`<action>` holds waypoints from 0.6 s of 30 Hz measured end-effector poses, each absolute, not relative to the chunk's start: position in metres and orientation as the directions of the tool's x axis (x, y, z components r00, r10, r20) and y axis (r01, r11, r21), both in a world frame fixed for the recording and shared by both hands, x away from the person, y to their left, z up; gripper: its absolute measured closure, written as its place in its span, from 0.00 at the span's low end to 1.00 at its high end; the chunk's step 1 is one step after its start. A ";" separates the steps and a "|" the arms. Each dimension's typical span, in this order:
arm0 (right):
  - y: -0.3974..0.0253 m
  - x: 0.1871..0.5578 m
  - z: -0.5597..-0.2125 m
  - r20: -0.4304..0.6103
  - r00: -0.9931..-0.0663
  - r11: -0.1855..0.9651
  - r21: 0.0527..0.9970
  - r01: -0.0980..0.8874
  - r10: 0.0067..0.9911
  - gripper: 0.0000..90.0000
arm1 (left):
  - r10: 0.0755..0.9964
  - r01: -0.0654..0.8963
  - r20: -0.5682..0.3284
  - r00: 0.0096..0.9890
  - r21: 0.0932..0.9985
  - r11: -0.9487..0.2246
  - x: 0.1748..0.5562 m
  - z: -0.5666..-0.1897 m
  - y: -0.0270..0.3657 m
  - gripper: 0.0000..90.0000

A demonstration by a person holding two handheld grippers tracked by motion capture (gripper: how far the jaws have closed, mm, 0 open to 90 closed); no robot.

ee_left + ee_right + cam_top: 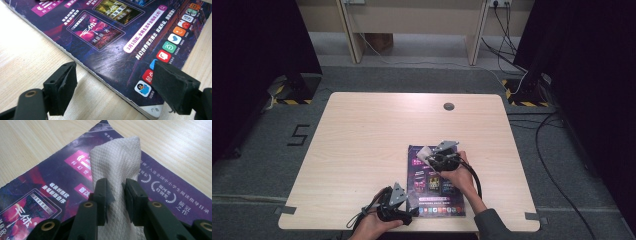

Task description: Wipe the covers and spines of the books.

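A purple magazine (434, 185) lies flat near the table's front edge, its back cover up with pictures and app icons (110, 45) (50, 182). My right gripper (432, 156) (115, 195) is over the magazine's far end, shut on a folded white paper towel (115, 160) (425, 153) that sticks out past its jaws. My left gripper (404, 212) (113, 85) stands open at the magazine's near left corner, one jaw over the bare table and the other over the cover's lower edge.
The light wooden table (362, 140) has a round cable hole (449, 106) at the back. Beyond the table stand wooden legs of other furniture (351, 35), and cables (552, 150) run over the grey floor at right.
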State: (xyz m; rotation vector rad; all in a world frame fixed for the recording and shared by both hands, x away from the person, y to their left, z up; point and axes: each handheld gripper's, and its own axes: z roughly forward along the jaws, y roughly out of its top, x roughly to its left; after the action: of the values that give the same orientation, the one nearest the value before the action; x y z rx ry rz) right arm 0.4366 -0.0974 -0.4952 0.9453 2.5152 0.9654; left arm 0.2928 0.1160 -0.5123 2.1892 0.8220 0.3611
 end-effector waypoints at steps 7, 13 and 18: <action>-0.111 0.444 -0.496 -0.041 -0.695 0.526 0.686 0.503 0.718 0.83 | 0.661 0.441 0.004 0.750 0.741 -0.505 0.292 -0.512 0.116 0.22; -0.089 0.437 -0.498 -0.059 -0.730 0.557 0.688 0.464 0.681 0.83 | 0.662 0.447 -0.001 0.750 0.738 -0.505 0.292 -0.512 0.116 0.22; -0.059 0.415 -0.498 -0.059 -0.800 0.610 0.682 0.404 0.597 0.83 | 0.664 0.447 -0.005 0.748 0.744 -0.497 0.292 -0.513 0.116 0.22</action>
State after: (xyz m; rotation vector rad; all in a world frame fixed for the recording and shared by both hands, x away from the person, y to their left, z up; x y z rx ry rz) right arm 0.4155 -0.0590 -0.4982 0.8151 2.5570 0.9808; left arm 0.2918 0.1162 -0.5130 2.1779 0.8303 0.3641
